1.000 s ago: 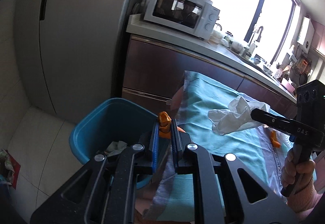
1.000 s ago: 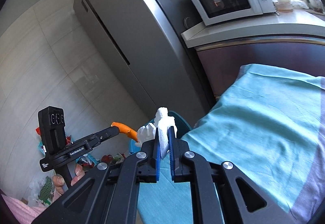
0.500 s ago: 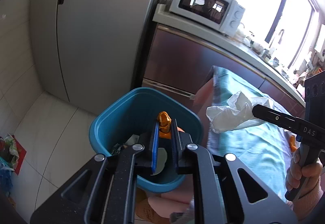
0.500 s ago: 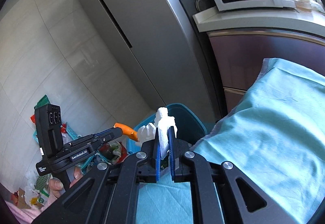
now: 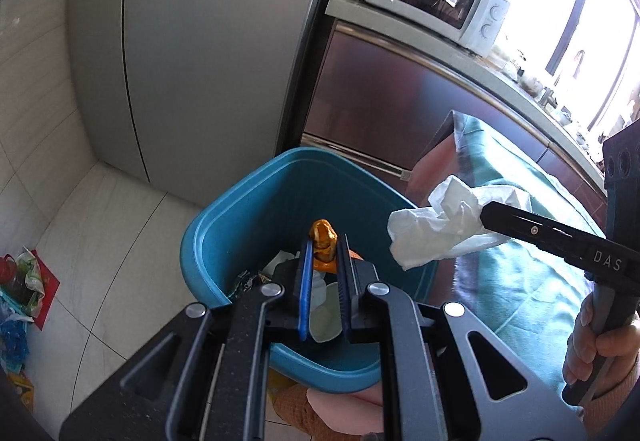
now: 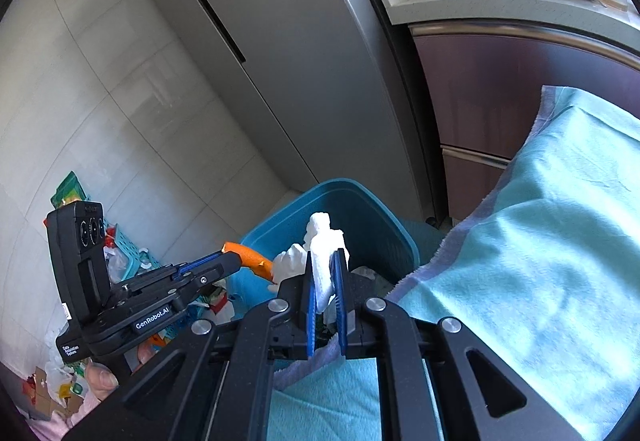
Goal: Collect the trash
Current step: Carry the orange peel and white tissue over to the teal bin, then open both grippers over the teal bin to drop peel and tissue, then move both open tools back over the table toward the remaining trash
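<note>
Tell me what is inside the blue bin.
The bin already holds white crumpled paper and small scraps. The left gripper, holding orange peel, covers most of the bottom.

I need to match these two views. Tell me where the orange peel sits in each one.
Left wrist: the orange peel sits centre frame, pinched in the left claw over the bin.
Right wrist: the peel is left of centre, at the tip of that same claw.
Shared landmark: the blue bin.
</note>
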Available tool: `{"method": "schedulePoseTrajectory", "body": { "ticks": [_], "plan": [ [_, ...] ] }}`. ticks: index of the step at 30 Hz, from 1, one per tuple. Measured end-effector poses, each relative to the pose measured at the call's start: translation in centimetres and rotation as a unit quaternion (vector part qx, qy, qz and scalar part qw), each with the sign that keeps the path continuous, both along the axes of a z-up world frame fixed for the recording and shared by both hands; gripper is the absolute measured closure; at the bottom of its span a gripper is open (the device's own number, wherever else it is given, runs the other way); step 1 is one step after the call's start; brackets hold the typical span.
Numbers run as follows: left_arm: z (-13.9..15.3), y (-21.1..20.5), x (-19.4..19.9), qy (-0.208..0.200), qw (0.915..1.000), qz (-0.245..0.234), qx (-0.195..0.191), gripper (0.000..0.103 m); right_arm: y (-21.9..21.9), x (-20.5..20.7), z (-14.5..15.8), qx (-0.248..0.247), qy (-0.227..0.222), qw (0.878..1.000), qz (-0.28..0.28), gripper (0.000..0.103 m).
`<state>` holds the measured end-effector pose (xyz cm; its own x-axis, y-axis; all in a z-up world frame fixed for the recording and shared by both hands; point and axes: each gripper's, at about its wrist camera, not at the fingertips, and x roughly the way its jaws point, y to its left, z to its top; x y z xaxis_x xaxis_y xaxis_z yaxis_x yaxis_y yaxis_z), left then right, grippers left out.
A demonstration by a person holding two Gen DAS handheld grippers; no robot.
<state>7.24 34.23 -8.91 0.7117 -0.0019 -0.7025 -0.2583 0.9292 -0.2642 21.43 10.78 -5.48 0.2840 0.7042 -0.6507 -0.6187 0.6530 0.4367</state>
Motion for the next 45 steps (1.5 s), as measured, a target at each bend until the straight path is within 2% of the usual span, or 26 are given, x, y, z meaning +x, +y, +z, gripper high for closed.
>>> {"method": "schedulePoseTrajectory", "body": {
  "ticks": [6,8,12,22,25,26,29,35,40,45],
  "plan": [
    [-1.2,-0.1,1.3,0.016,0.9999,0.005,0.001,0.091,1.3,0.2,-0.7,-0.015,0.005,1.0,0.001,0.09],
    [-1.7,-0.1,1.7,0.023,0.9997,0.007,-0.003,0.09,1.4,0.3,-0.8,-0.018,0.006,1.0,-0.002,0.083],
    [-2.5,-0.1,2.3,0.032,0.9994,0.008,-0.011,0.088,1.1,0.2,-1.0,-0.019,0.008,1.0,-0.006,0.079],
    [-2.5,-1.0,1.9,0.018,0.9997,-0.003,-0.016,0.073,-0.5,0.4,-0.5,-0.008,0.004,1.0,-0.012,0.078],
    [-1.5,-2.1,1.3,-0.002,0.9998,-0.015,-0.014,0.065,-1.5,-0.2,0.3,-0.002,-0.009,1.0,-0.012,0.078],
    [-1.2,-2.5,1.1,-0.008,0.9997,-0.02,-0.013,0.058,-2.0,-0.6,0.7,0.0,-0.015,1.0,-0.012,0.077],
    [0.3,-4.4,0.5,-0.035,0.9985,-0.043,-0.006,0.052,-4.0,-1.7,1.7,0.003,-0.038,0.999,-0.018,0.07],
    [2.8,-9.1,0.0,-0.076,0.9917,-0.104,-0.002,0.044,-9.6,-3.9,3.2,0.008,-0.065,0.996,-0.058,0.066],
    [4.0,-14.4,0.3,-0.093,0.9806,-0.173,0.002,0.041,-16.1,-5.6,3.6,0.014,-0.071,0.99,-0.12,0.065],
    [4.2,-19.6,0.8,-0.093,0.9689,-0.229,0.002,0.04,-23.0,-7.1,3.3,0.014,-0.068,0.979,-0.192,0.065]
  ]
}}
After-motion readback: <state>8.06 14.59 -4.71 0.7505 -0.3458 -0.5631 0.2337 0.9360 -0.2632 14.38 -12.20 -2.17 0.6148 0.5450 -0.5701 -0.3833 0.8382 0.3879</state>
